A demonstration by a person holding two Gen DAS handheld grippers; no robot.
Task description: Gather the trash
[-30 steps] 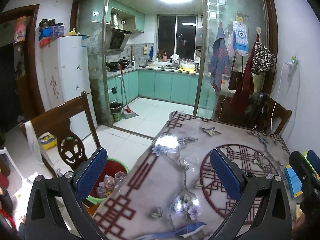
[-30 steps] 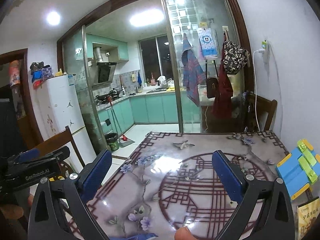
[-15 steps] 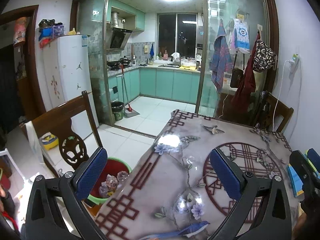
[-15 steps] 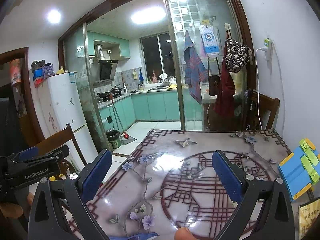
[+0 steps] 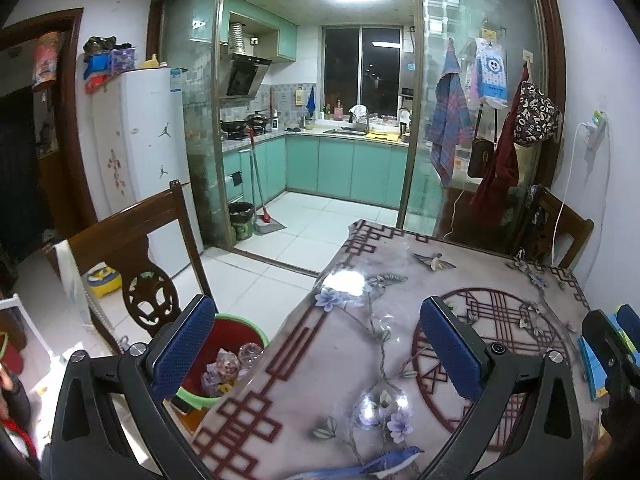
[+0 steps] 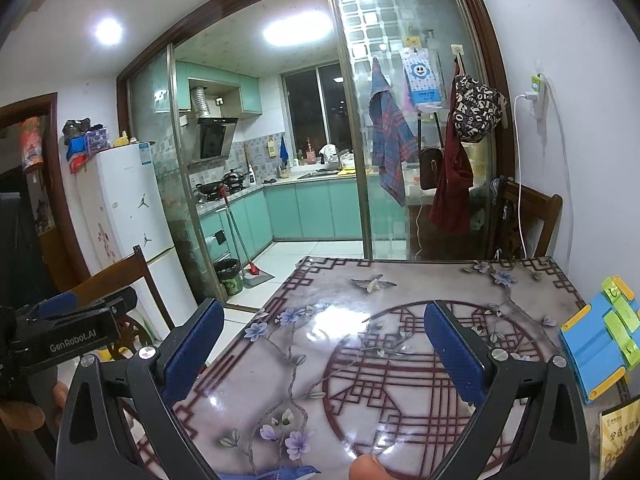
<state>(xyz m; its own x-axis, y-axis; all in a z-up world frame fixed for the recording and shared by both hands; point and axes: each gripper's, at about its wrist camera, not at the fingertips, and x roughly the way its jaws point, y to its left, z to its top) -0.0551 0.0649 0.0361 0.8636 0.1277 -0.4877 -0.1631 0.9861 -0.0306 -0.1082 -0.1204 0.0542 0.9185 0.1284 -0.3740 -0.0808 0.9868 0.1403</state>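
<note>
Both views have drifted slightly; both grippers' fingers (image 5: pixel 184 348) spread, empty; red bin (image 5: pixel 236 338) holds wrappers (image 5: pixel 224 368).

Table (image 6: pixel 400 360) with a glossy patterned top of red lattice and flowers. A blue-and-yellow-green stand (image 6: pixel 600 344) lies at its right edge; just nearer, a yellow card (image 6: pixel 618 440). White tiled floor (image 5: pixel 260 276) carries a red bin (image 5: pixel 228 344) beside the table's left edge.

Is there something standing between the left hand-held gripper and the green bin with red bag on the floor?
Nothing visible does. The left hand-held gripper is open and empty above the table edge, and the green bin stands on the floor beside that edge, just below the gripper's left finger, with a wooden chair beyond it.
</note>
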